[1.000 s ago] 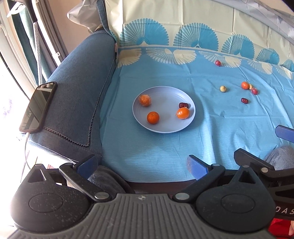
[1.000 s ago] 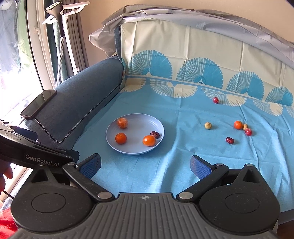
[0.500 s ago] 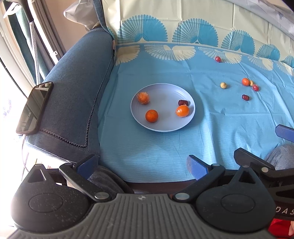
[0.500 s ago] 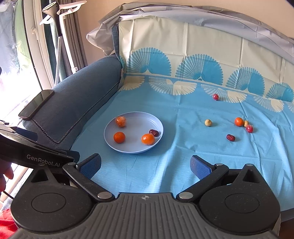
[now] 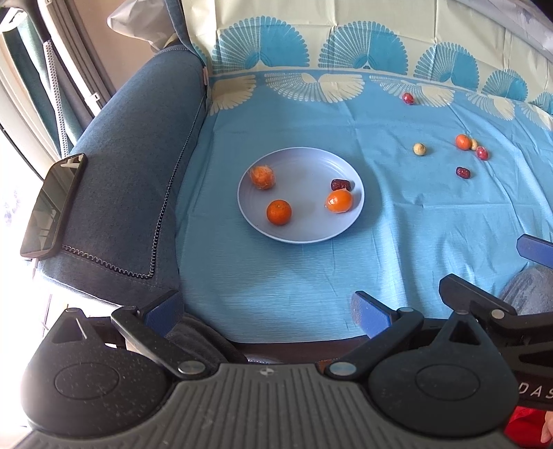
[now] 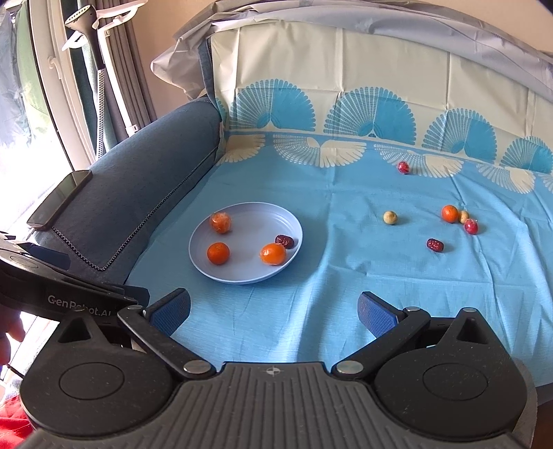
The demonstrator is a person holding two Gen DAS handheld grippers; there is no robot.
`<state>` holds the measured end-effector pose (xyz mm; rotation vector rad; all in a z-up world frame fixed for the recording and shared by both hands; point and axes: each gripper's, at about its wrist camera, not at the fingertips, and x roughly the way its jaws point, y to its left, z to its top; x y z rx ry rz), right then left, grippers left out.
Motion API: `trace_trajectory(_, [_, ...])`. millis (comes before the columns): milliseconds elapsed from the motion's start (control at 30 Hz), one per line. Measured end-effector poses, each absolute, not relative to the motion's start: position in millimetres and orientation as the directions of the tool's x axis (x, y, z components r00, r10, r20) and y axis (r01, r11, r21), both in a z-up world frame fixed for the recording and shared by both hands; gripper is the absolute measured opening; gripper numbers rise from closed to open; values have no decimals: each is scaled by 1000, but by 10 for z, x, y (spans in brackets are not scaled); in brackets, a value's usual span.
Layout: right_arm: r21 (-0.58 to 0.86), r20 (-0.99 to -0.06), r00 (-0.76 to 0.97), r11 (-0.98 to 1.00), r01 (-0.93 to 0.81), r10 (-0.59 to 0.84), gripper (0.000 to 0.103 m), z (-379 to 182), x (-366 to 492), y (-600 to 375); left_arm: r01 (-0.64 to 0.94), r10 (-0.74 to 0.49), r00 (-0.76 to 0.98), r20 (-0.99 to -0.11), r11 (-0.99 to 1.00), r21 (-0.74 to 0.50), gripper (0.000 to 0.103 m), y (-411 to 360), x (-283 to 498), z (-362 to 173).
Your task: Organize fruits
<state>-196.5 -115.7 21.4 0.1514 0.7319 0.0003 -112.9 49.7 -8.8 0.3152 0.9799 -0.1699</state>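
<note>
Blue cloth (image 5: 283,276) with a fan pattern spread over the seat and up the backrest. Denim-blue sofa arm (image 5: 138,165) to the left, edged with dark zigzag stitching. Black phone (image 5: 52,207) lying flat on the arm's outer edge — screen up, catching window light. Grey cover (image 6: 345,20) draped over the top of the backrest. White garment steamer (image 6: 90,20) standing by the curtains (image 6: 114,69) — near the bright window.
</note>
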Motion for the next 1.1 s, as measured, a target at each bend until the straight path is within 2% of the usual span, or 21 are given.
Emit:
trace_trajectory(533, [188, -690, 724, 961, 205, -19, 102, -5, -1837, -1723, 321, 0, 502, -865, 929, 185, 103, -3, -758, -226])
trace_trajectory(700, [171, -661, 736, 925, 338, -147, 102, -55, -1740, -2214, 333, -44, 488, -872, 932, 140, 103, -340, -490, -273])
trace_trajectory(833, [138, -642, 720, 884, 448, -264, 102, -187, -1571, -2681, 370, -71, 522, -850, 917, 151, 103, -774, -245, -358])
trace_trajectory(1100, [102, -632, 655, 793, 601, -415, 102, -706, -1004, -3647, 463, -177, 527, -831, 880, 107, 103, -1739, 425, -797])
